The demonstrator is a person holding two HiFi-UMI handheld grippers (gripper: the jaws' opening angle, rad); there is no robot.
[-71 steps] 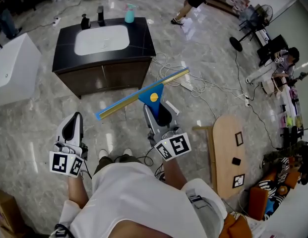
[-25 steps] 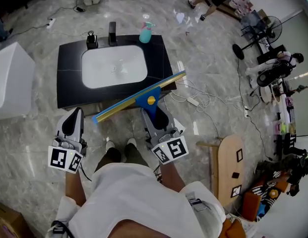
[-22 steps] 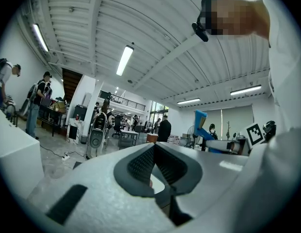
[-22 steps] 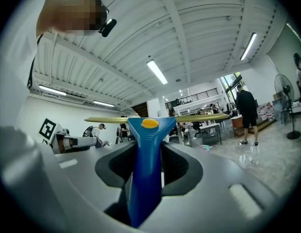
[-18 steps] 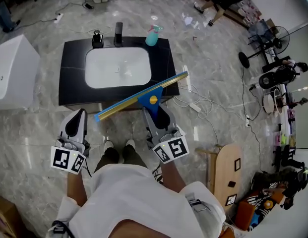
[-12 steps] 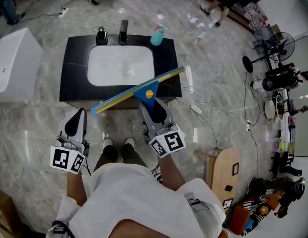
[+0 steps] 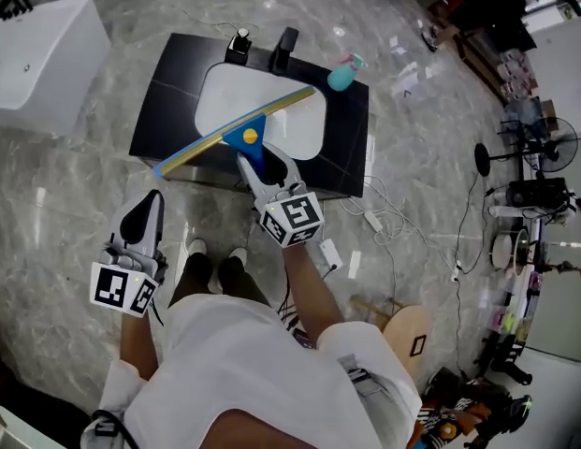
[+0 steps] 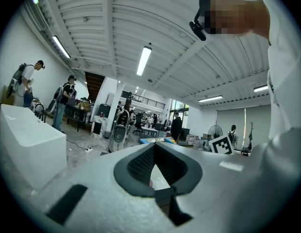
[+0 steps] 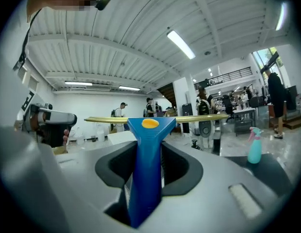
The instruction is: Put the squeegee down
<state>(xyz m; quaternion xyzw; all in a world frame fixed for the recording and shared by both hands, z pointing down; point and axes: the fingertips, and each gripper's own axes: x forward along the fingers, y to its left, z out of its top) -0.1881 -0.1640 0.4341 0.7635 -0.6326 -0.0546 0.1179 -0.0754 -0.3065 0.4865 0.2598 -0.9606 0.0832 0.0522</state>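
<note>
A sink set in counter; squeegee above it. Behind it faucet, bottle further right. At left, tub.

My left gripper and right gripper are pale grey shells with dark padded throats, each bearing a white cube of black square markers. I wear a white short-sleeved shirt and white shoes.

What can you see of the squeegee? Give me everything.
The squeegee has a blue plastic-looking handle flaring into a triangular head with a yellow dot, and a long yellowish bar with a blue strip. The right gripper clamps its handle; nothing else touches it. It is held aloft, bar roughly level, seemingly above the white basin.
</note>
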